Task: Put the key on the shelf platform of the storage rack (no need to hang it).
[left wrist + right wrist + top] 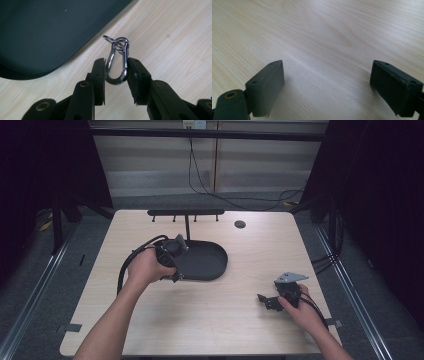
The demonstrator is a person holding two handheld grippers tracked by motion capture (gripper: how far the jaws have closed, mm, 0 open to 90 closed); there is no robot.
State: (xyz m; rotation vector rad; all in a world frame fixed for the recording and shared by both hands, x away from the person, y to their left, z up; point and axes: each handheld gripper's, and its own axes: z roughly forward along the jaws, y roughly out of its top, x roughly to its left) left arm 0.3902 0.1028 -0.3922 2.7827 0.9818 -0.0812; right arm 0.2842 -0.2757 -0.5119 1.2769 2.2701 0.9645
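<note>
Tool work at a pale wood-grain table point(210, 320): the left tool point(116, 67), held near the table's left-centre, has its two black jaws closed onto the flanks of a shiny silver metal carabiner clip point(117, 62), a small split key ring point(110, 38) hanging at the clip's far end. Clamped by its sides, the clip stands clear of the table with its ring end free, a grip that appears meant for carrying it. Beside it lies a large dark oval tray point(207, 262), the base of a black stand whose thin post carries a crossbar with small hooks point(185, 213) at the far edge; the tray's visible surface looks bare, and the clip hangs just outside its near rim, over bare wood. Well apart at the near right, the right tool point(327, 85) rests low over the table, jaws spread wide with nothing between them, seemingly kept out of the way.
</note>
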